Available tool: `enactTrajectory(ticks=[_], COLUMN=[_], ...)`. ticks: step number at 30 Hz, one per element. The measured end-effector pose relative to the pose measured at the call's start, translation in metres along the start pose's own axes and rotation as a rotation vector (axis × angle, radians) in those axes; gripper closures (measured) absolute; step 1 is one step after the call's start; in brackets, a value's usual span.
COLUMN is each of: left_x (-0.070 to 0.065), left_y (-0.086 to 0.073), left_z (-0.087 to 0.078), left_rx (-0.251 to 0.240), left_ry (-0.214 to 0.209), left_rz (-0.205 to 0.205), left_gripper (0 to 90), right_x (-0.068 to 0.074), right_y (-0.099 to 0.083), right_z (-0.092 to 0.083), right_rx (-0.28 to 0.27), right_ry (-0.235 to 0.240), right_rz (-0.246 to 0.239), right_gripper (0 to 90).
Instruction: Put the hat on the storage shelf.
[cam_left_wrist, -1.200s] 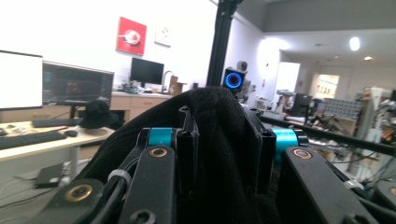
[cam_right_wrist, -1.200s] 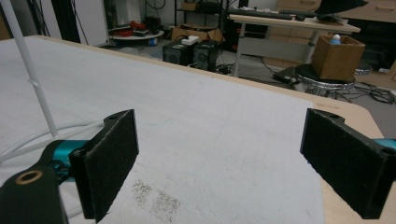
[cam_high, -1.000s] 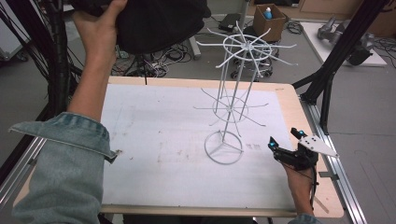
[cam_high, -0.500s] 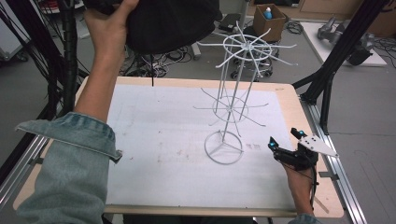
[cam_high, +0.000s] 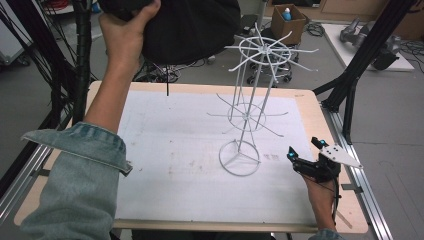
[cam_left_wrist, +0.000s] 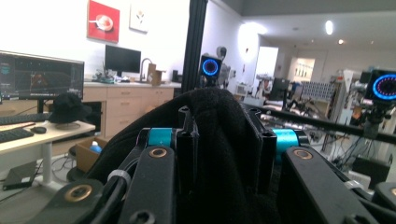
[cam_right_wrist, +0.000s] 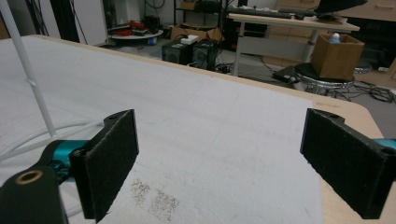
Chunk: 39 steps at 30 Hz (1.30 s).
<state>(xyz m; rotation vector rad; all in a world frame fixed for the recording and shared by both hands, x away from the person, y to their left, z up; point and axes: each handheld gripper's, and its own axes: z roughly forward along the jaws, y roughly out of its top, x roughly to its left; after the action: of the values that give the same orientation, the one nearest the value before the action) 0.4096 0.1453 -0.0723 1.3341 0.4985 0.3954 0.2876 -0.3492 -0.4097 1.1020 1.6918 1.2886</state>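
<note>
— Two claws: what is the left claw (cam_left_wrist: 224, 135) doing?
— Its jaws are clamped on a soft black fabric hat (cam_left_wrist: 219, 154), which bulges up between them and spills down over both sides. From above, the left hand (cam_high: 127, 30) holds it raised high beyond the far edge of the surface (cam_high: 200, 90), the black fabric hat (cam_high: 190, 27) hanging just to the right of that hand

— And the right claw (cam_high: 305, 150)?
— Spread wide, nothing between its dark padded jaws. In its own view the right claw (cam_right_wrist: 219, 158) sits low over the white mat (cam_right_wrist: 210, 130) covering the wooden surface (cam_right_wrist: 345, 112)

— What stands near that claw?
— A tall white wire display rack with spoke-like hooks (cam_high: 250, 100), upright on the mat, its round base ring just to the claw's left. In the right gripper view, a thin white rod and part of the ring of the rack (cam_right_wrist: 28, 74) show beyond the left jaw

— Anything ahead of the right claw?
— Past the surface's edge, a small brown cardboard box (cam_right_wrist: 337, 55) sits on a round stool

— And the rack relative to the hat?
— Apart; the hat hangs off to the rack's upper left, not touching any hook
</note>
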Motion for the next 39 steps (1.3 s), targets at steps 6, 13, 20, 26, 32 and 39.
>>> enactTrajectory(ticks=[6, 13, 20, 26, 32, 39], left_x=[-0.005, -0.006, -0.011, -0.008, -0.002, -0.001], left_y=[0.0, -0.003, -0.008, -0.021, -0.03, -0.043], left_z=[0.0, -0.004, -0.006, -0.013, -0.021, -0.025], left_rx=[0.025, 0.09, 0.137, 0.145, 0.153, 0.173], left_ry=[-0.004, 0.022, 0.063, 0.07, 0.061, 0.046], left_rz=[0.031, 0.081, 0.134, 0.167, 0.139, 0.13], left_gripper=[70.0, 69.8, 69.4, 69.3, 69.2, 68.4], right_x=[0.0, 0.001, 0.001, 0.001, 0.001, 0.002], right_y=[0.0, 0.0, 0.0, 0.0, 0.0, 0.0], right_z=[0.0, 0.0, 0.001, 0.001, 0.002, 0.002], right_rx=[0.002, 0.006, 0.011, 0.014, 0.015, 0.019], right_ry=[0.0, -0.002, -0.003, -0.001, -0.001, -0.001], right_rz=[0.002, 0.005, 0.002, 0.003, 0.0, 0.002], right_gripper=[10.6, 10.6, 10.6, 10.6, 10.6, 10.6])
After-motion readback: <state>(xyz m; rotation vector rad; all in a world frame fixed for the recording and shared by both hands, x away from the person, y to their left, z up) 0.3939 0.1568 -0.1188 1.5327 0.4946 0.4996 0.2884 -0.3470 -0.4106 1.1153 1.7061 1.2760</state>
